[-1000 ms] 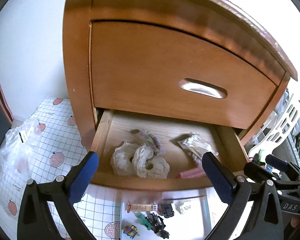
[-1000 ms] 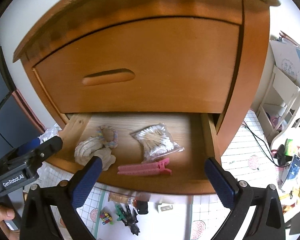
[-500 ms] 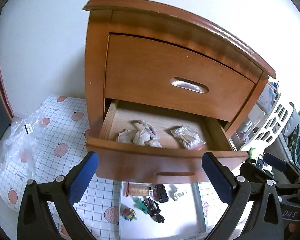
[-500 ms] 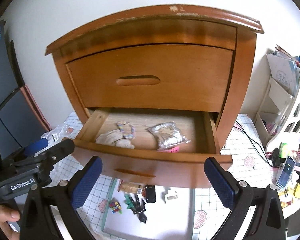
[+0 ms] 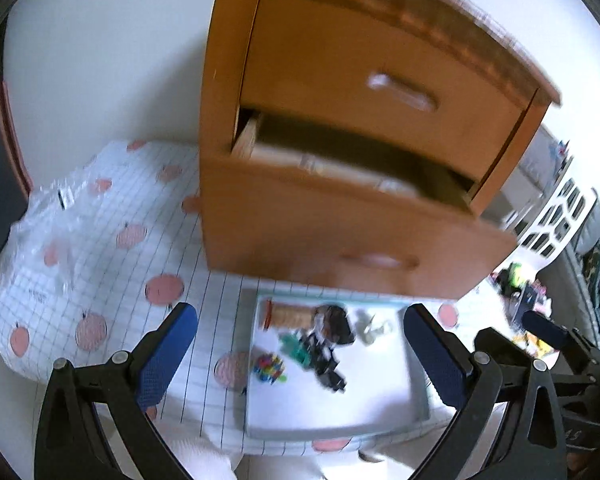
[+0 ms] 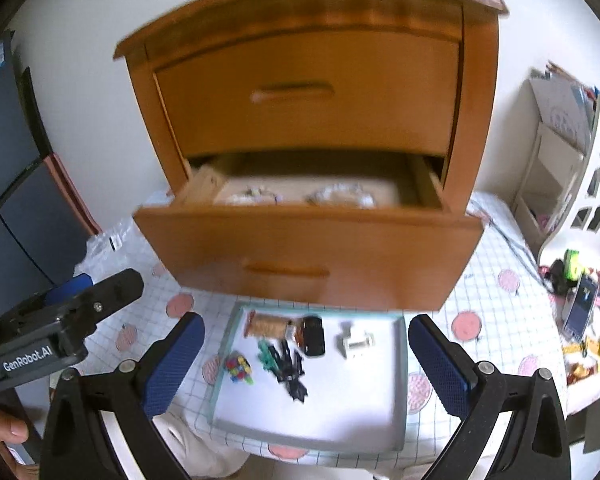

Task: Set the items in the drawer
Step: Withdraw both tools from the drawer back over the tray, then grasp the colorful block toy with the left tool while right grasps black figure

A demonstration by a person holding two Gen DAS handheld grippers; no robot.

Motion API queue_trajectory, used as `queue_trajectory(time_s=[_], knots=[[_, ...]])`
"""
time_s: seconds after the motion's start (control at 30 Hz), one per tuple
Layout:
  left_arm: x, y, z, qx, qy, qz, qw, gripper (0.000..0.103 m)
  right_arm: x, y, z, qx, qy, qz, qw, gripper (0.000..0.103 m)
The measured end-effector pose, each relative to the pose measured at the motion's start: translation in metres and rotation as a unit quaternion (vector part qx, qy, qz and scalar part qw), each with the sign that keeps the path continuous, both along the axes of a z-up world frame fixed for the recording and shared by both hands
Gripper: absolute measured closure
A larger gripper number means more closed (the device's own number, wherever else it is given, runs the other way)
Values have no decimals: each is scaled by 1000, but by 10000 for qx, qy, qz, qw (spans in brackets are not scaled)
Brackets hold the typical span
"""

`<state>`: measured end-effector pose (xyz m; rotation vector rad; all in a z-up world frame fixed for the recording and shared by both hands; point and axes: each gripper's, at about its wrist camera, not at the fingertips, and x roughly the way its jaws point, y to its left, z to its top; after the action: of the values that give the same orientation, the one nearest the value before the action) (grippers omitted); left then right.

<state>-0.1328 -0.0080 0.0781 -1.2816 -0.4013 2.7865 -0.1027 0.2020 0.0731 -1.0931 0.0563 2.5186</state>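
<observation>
**Caller:** Pulled back and tipped downward, that is how the left wrist view is now found, compared with a second ago, when the drawer's inside was looked into from above. The left gripper (image 5: 300, 354) is held wide open with nothing between its blue pads (image 5: 168, 350), hanging over the white tray (image 5: 380, 400) on the gridded cloth (image 5: 100, 280).

**Analyst:** And the meaning for the task?

**Caller:** A drop-off is judged finished; a fresh pick from the tray is judged to be next. Much is smeared by motion, but the lower drawer (image 5: 340, 232) is seen pulled out, its contents mostly hidden behind its front.

**Analyst:** Over to the right wrist view.

**Caller:** Backed away as well, where a second ago the drawer was filled from close range. The right gripper (image 6: 306, 356) is spread open and empty, held above the tray. The drawer stands open in the wooden nightstand (image 6: 480, 120), and pale bundles (image 6: 336, 196) are glimpsed inside, just over its front edge.

**Analyst:** What is left on the tray?

**Caller:** Several small things, lying close together: a cork-coloured roll (image 6: 268, 324), a black object (image 6: 313, 336), a white clip-like piece (image 6: 354, 340), dark and green clips (image 6: 284, 364) and a multicoloured trinket (image 6: 238, 366). The task is judged partly done.
</observation>
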Motion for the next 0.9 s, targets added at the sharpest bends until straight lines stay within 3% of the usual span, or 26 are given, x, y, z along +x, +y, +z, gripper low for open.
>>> queue_trajectory(time_s=[0.5,0.73,0.9], knots=[[-4,24,-123,-67,-968,-299,9948,0,20,42,-121,-568,-772,-450,9944,0],[-14,25,-154,-52,-1177,-221,9928,0,20,61,-175,-852,-1131,-565,9883,0],[-27,25,-174,-53,-1302,-223,9912,0,13,67,-197,-942,-1281,-543,9858,0]])
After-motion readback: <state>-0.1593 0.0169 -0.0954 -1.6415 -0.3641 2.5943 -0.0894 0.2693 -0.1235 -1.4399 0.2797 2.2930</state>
